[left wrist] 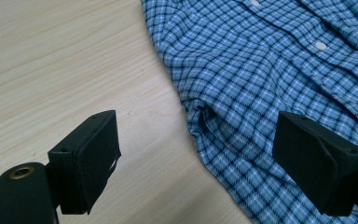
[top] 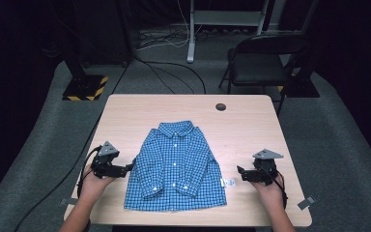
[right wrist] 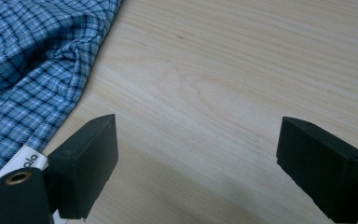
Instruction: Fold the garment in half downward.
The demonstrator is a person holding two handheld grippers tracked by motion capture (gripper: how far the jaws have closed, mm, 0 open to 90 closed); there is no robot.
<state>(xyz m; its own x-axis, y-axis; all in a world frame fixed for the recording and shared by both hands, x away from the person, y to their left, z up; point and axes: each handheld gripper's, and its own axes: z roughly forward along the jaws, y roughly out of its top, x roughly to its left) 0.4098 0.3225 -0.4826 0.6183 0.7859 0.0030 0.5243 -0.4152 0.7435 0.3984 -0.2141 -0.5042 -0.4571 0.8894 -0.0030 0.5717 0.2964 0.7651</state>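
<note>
A blue checked shirt (top: pixel 176 166) lies flat, front up and sleeves folded in, at the middle of a wooden bench (top: pixel 251 125). The left tongs (top: pixel 128 168) are spread wide at the shirt's left edge, one jaw over the cloth. The right tongs (top: pixel 240 173) are spread over bare wood, just beside a white label (right wrist: pixel 21 168) at the shirt's right hem.

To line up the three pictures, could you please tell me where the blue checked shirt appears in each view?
High view: the blue checked shirt lies flat at the table's centre, between the two grippers.
Left gripper view: it fills the upper right, its edge running between the open jaws.
Right gripper view: it sits at the upper left.
Shared landmark: the shirt's side edge against the pale wood.
</note>
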